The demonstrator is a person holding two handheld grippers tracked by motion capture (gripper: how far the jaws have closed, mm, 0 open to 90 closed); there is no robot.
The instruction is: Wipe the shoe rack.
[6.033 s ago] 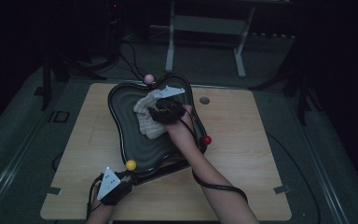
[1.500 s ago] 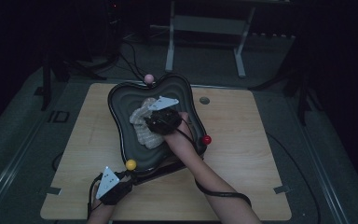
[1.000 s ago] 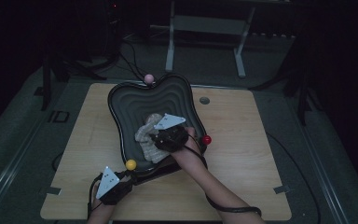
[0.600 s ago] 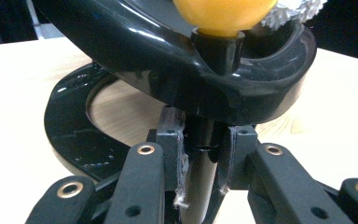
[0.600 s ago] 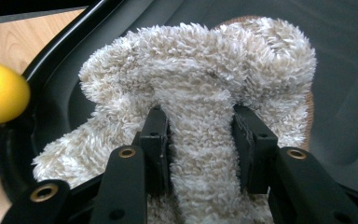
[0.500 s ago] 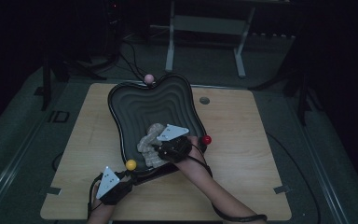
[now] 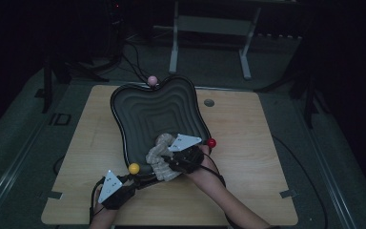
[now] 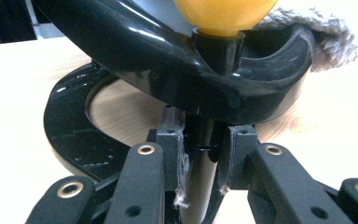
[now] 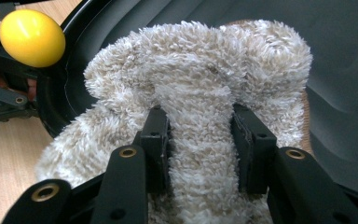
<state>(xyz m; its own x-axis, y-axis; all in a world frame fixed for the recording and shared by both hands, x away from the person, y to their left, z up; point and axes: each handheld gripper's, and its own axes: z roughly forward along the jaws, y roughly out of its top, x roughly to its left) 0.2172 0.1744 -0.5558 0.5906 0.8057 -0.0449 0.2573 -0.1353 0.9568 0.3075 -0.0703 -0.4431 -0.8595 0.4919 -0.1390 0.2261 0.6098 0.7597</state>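
Right tongs [image 9: 199, 140] are clamped on a fluffy beige cloth [image 7: 159, 157] at the black tray [image 7: 152, 112]'s 6 o'clock rim; left tongs [image 8: 200, 154] are clamped on the tray's stand post [image 8: 200, 177]. Risk judged: cloth snagged on rim, tray tipped on the surface [image 7: 248, 143].
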